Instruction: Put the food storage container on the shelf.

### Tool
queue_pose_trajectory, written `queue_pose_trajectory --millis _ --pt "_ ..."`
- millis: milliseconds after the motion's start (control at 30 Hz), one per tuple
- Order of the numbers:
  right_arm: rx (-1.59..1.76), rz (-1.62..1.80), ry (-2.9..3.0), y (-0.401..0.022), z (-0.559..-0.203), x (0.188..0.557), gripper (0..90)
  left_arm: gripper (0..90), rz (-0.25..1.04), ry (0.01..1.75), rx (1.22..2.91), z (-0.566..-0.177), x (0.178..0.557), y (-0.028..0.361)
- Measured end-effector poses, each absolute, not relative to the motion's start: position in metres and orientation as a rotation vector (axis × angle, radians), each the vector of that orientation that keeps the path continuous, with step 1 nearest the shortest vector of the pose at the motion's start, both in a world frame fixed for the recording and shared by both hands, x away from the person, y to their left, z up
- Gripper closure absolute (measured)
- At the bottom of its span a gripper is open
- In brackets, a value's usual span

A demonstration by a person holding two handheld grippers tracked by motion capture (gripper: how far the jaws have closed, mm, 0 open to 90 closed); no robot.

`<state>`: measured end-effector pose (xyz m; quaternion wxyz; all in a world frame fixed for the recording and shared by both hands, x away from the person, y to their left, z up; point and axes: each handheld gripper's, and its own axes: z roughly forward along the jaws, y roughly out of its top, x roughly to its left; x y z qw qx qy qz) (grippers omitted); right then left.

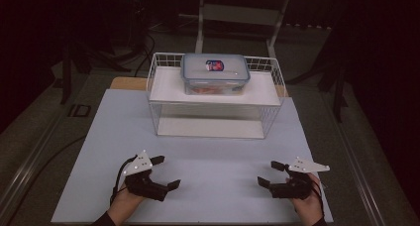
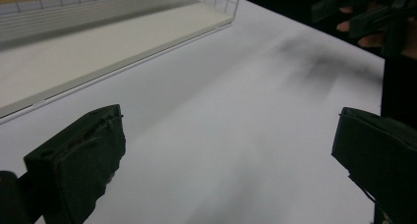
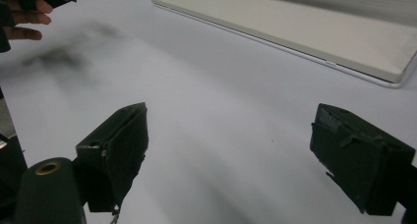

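From the high view, a lidded clear container (image 1: 215, 73) sits on the upper shelf of a white wire rack (image 1: 163, 122) at the far middle of the table (image 1: 218, 151), its long side running left to right. The left gripper (image 1: 163, 172) and right gripper (image 1: 270, 173) rest near the front edge, jaws apart, about equally far from it. The left gripper view has wide, empty jaws with the rack ahead to their left. The right gripper view also has empty, parted jaws, the rack ahead to their right.

Bare table (image 1: 208, 161) between grippers; wire rack (image 1: 215, 94) with lidded box (image 1: 215, 73) blocks far side.
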<state>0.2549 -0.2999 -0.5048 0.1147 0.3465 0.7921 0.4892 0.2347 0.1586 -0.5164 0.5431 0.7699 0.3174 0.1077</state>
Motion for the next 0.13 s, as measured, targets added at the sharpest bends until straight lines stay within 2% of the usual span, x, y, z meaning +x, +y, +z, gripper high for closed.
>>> queue_pose_trajectory --millis 133 --pt "1.028 1.425 2.332 -0.3007 -0.5085 0.2576 14.4 0.0 0.26 0.767 1.822 -0.5181 0.2365 0.1599"
